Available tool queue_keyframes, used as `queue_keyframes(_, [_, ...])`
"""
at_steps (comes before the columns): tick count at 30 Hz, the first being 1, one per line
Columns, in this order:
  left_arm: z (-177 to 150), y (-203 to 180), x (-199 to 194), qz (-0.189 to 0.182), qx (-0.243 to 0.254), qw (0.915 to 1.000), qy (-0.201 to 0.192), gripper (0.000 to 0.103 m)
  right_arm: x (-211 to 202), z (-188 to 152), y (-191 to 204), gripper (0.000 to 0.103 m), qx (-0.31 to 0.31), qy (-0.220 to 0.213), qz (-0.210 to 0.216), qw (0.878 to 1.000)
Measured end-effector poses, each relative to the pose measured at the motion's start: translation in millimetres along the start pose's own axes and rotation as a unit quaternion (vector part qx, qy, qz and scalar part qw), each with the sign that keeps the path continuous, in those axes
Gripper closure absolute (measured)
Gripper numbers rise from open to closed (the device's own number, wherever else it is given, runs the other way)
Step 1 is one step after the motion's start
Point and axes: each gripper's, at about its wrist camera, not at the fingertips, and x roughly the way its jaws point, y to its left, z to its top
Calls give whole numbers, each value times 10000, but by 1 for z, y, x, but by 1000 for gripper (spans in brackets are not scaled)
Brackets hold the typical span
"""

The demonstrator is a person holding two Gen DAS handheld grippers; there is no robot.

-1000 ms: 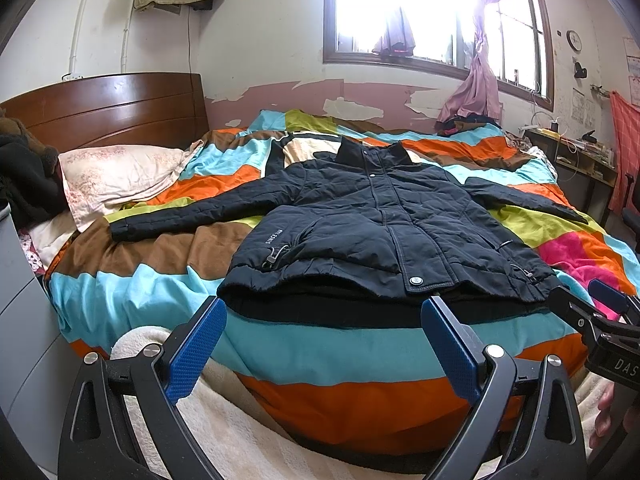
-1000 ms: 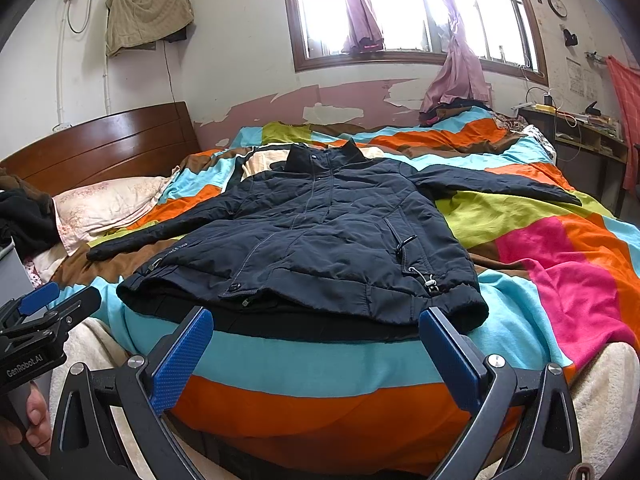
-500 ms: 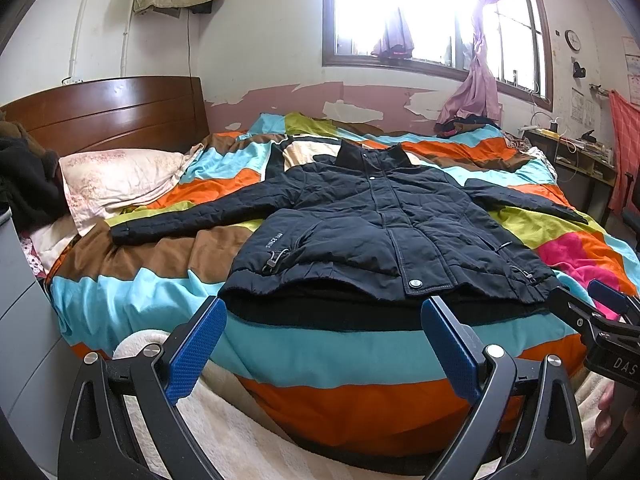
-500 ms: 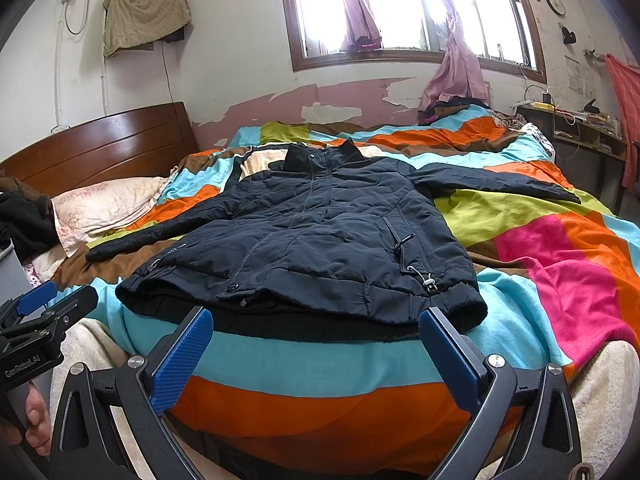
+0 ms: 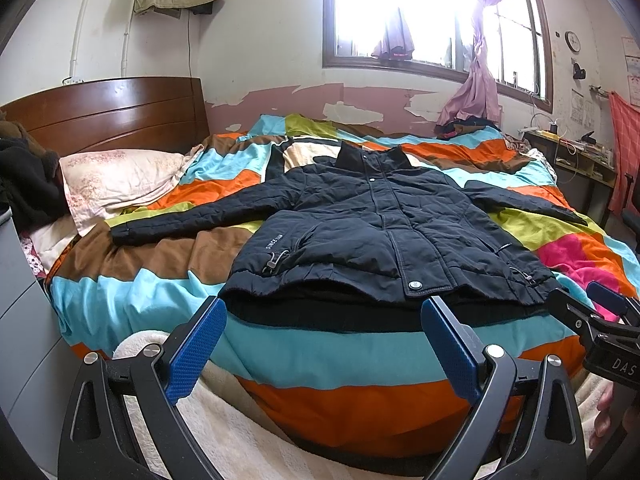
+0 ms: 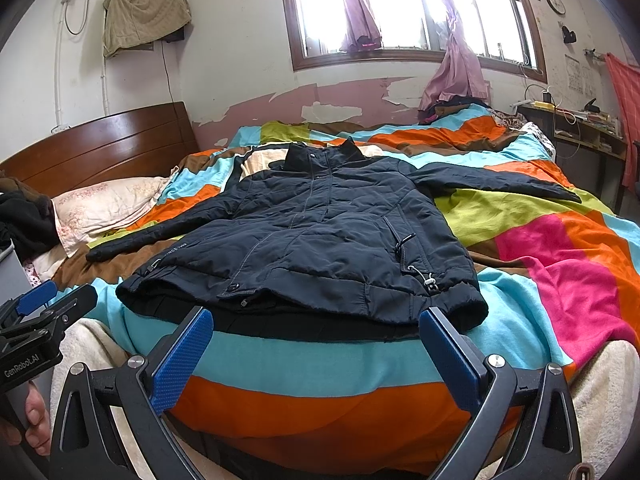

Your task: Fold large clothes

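jacket: dark navy, flat on the striped blanket, front up, collar toward the window, hem nearest me
sleeves: both spread out sideways
my left gripper: fingers wide apart, empty, just short of the hem's left half, not touching
my right gripper: spread wide too, empty, in front of the hem's right half
pillow: left of the jacket, by the headboard
cream blanket: under both grippers at the bed edge
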Motion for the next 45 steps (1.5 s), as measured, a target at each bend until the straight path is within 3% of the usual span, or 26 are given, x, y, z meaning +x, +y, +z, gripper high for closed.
queue_keyframes(24, [4,3,0,-39,-19,10000,33,8,0,-1,-3,0,9,29,7,10000])
queue_keyframes(36, [6,-4,41,423,166,9927,1117,8,10,-8,-7,0,-12,232,-27,9997])
queue_keyframes(45, [22,-14,74,564,526,9880,1336,8,25,7,-20,0,-258,83,-84,9996])
